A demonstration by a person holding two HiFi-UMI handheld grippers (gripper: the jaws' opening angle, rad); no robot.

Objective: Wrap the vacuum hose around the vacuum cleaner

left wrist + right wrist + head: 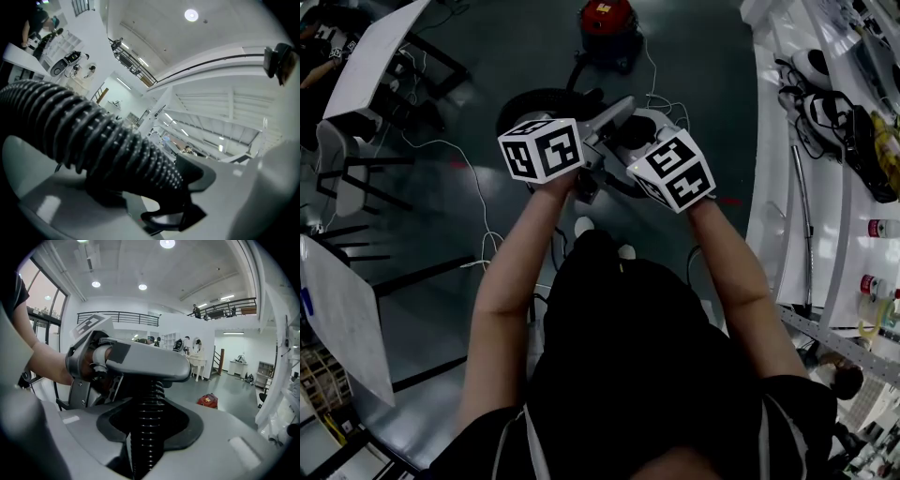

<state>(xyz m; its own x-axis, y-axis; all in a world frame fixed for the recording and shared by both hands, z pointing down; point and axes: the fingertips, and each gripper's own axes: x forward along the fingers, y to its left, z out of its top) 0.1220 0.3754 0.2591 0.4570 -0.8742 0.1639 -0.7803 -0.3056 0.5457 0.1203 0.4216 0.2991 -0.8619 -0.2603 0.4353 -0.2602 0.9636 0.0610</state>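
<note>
In the head view both grippers are held close together above the dark floor, the left gripper (602, 128) beside the right gripper (643, 139). A loop of black ribbed vacuum hose (534, 97) curves away behind them. Farther off on the floor stands the red vacuum cleaner (607, 24). In the left gripper view the hose (84, 136) lies across one grey jaw of the left gripper (157, 187), and the other jaw stands off it. The right gripper (144, 430) is shut on the hose (149, 399), which rises from its notch up to the left gripper (140, 359).
A white bench (773, 178) with a metal wand tube (804, 216), bottles and tools runs down the right side. A white table (375, 52) and chair frames stand at the upper left. Thin white cables (478, 197) trail over the floor.
</note>
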